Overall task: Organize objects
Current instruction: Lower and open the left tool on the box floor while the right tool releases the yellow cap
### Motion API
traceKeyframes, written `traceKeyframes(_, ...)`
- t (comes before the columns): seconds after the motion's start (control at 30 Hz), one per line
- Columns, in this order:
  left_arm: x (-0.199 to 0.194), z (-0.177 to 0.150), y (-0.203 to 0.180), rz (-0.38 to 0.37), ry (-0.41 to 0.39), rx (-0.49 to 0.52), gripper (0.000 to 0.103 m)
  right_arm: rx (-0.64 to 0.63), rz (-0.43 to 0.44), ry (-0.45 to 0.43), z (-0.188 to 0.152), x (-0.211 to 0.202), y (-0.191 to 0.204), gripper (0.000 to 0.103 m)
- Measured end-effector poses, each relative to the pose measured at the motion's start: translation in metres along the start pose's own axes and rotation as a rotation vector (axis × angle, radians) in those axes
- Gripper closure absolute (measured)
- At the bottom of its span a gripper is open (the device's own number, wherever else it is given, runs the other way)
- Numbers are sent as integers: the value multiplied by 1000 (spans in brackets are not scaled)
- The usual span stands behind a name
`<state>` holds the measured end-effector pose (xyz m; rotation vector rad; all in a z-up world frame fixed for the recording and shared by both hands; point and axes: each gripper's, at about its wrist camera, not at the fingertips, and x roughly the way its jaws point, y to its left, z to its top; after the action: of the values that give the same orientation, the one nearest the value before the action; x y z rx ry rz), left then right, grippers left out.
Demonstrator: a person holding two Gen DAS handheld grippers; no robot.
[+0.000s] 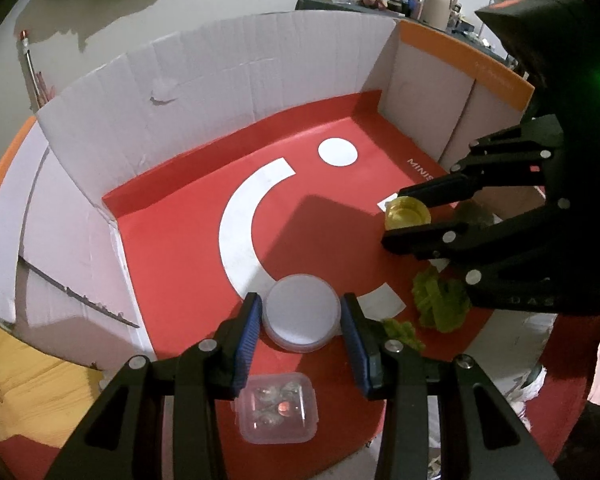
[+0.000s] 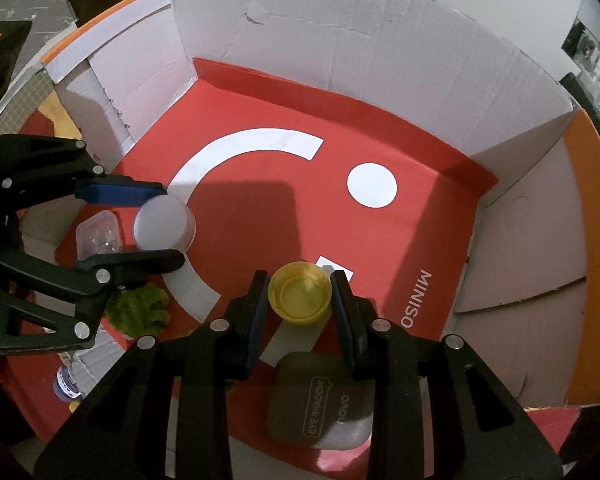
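Note:
A round white-lidded jar (image 1: 301, 312) sits between the fingers of my left gripper (image 1: 302, 320), which close on its sides; it also shows in the right wrist view (image 2: 162, 222). My right gripper (image 2: 300, 294) is shut on a small yellow cup (image 2: 300, 292), also seen in the left wrist view (image 1: 407, 212). Both hold their objects just over the red floor (image 1: 180, 248) of a white cardboard box (image 1: 220, 72).
A clear square lidded container (image 1: 277, 408) lies below the left fingers. A green leafy toy (image 1: 440, 300) lies to the right. A grey eye shadow case (image 2: 320, 400) lies under the right gripper. A small bottle (image 2: 66, 384) lies outside the box.

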<state>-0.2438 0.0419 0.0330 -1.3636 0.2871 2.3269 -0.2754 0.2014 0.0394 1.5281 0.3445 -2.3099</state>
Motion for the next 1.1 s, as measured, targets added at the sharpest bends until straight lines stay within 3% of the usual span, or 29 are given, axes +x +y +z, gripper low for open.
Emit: traceKeyframes(1.1, -3, 0, 2, -13, -3, -12, 59, 4, 0, 7, -12, -5, 0, 73)
